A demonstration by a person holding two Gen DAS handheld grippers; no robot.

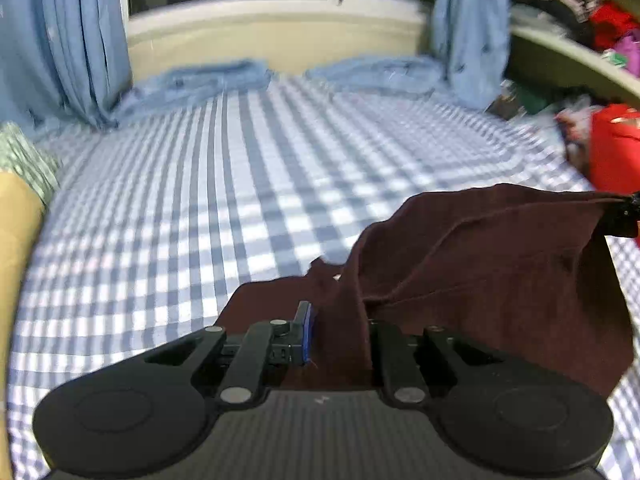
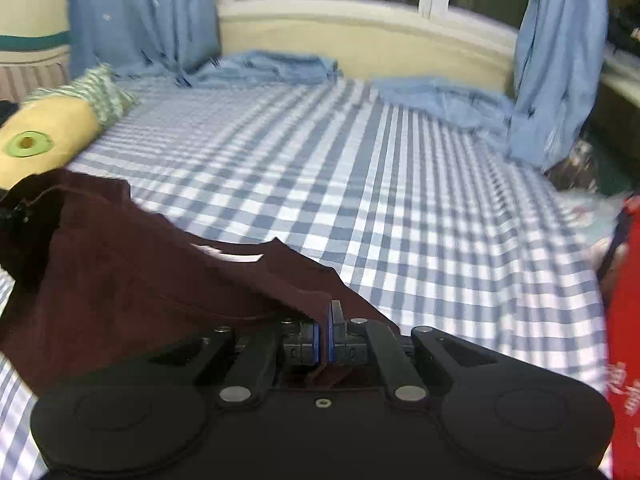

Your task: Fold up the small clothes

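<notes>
A dark maroon garment [image 1: 492, 264] hangs stretched between both grippers above a blue-and-white checked bed sheet [image 1: 240, 184]. My left gripper [image 1: 336, 320] is shut on one edge of it; cloth drapes over and hides its right finger. The right gripper's tip [image 1: 624, 216] shows at the far right, pinching the other corner. In the right wrist view the same maroon garment [image 2: 132, 276] trails off to the left, and my right gripper [image 2: 329, 320] is shut on its edge, blue pads pressed together. The left gripper's tip [image 2: 12, 216] shows at the left edge.
Blue curtains [image 1: 80, 40] hang at a window behind the bed, with crumpled blue fabric [image 1: 208, 80] along the far edge. A yellow and green pillow [image 2: 52, 132] lies at the left. A red item [image 1: 616, 148] and a cluttered shelf [image 1: 576, 24] stand at the right.
</notes>
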